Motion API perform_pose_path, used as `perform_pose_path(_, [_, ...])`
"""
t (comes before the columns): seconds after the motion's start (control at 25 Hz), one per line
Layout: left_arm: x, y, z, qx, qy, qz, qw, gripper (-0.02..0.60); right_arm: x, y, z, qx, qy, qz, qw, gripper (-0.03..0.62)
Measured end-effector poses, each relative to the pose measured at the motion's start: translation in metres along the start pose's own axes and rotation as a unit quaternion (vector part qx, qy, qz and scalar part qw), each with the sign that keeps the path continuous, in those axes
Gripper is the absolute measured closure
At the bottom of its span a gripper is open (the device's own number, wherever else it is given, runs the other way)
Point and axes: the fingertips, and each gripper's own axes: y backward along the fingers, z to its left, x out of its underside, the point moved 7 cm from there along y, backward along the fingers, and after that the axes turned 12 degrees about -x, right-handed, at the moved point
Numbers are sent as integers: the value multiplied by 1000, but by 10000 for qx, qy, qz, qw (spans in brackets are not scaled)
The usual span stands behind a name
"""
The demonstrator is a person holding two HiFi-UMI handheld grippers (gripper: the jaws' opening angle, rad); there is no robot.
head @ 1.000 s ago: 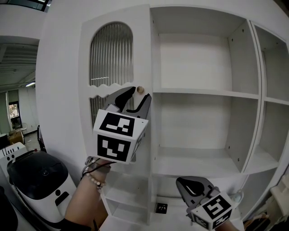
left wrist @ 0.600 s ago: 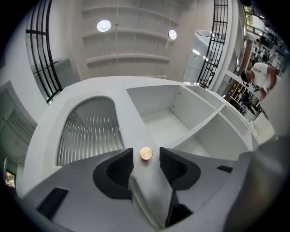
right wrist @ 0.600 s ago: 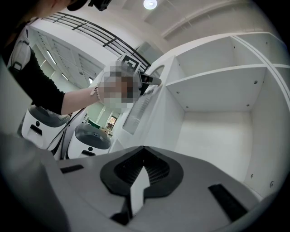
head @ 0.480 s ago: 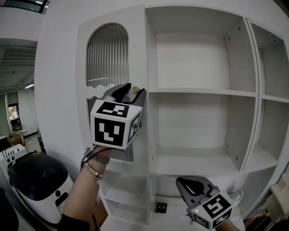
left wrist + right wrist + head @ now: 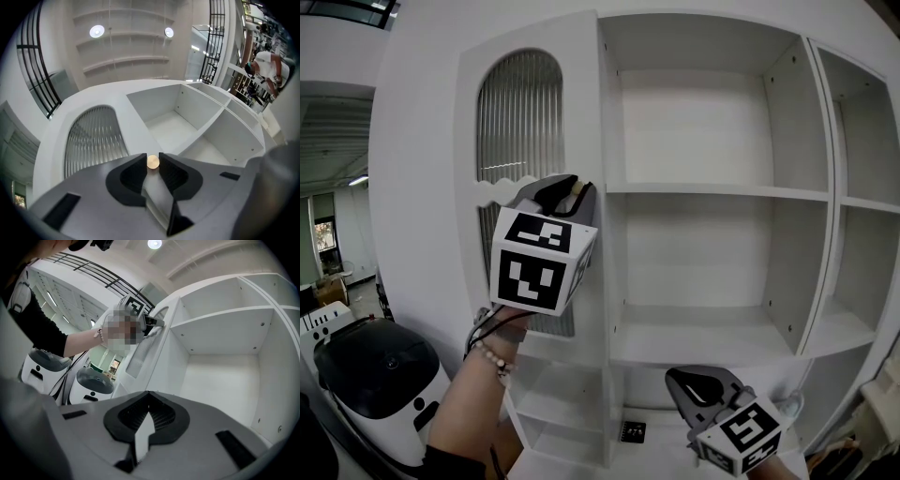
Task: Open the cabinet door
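Observation:
The white cabinet door (image 5: 534,122) has an arched ribbed-glass window and a small round wooden knob (image 5: 578,192) near its right edge. My left gripper (image 5: 575,189) reaches up to that knob. Its jaws have just been closing, and in the left gripper view both fingertips press the knob (image 5: 153,161) from either side. The right gripper view shows this left gripper (image 5: 157,323) on the door's edge. My right gripper (image 5: 682,377) hangs low in front of the bottom shelves, shut with nothing between its jaws (image 5: 147,395).
Open white shelves (image 5: 712,192) fill the cabinet to the right of the door. A black-and-white machine (image 5: 380,370) stands at the lower left. A small dark square (image 5: 635,431) lies on the lowest shelf. A person (image 5: 268,70) stands far off.
My left gripper has moved forward over the knob and its jaws have narrowed from wide open to pressing on it. The right gripper has stayed put.

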Motion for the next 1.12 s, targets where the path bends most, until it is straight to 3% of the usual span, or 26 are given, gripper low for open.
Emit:
perform_pose_path(0.32, [-5, 13, 3, 68, -320, -86, 9994, 506, -7, -8, 11, -108, -41, 146, 9998, 594])
perform_pose_path(0.56, [-8, 22, 8, 155, -294, -149, 9993, 506, -8, -14, 15, -187, 86, -61, 9998, 594])
perform_pose_path(0.76, [-11, 31, 15, 221, -266, -202, 9992, 506, -11, -14, 20, -161, -29, 195, 9997, 594])
perform_pose_path(1.12, [-19, 51, 25, 375, -105, -324, 9987, 506, -13, -21, 26, -329, 80, -105, 9994, 594])
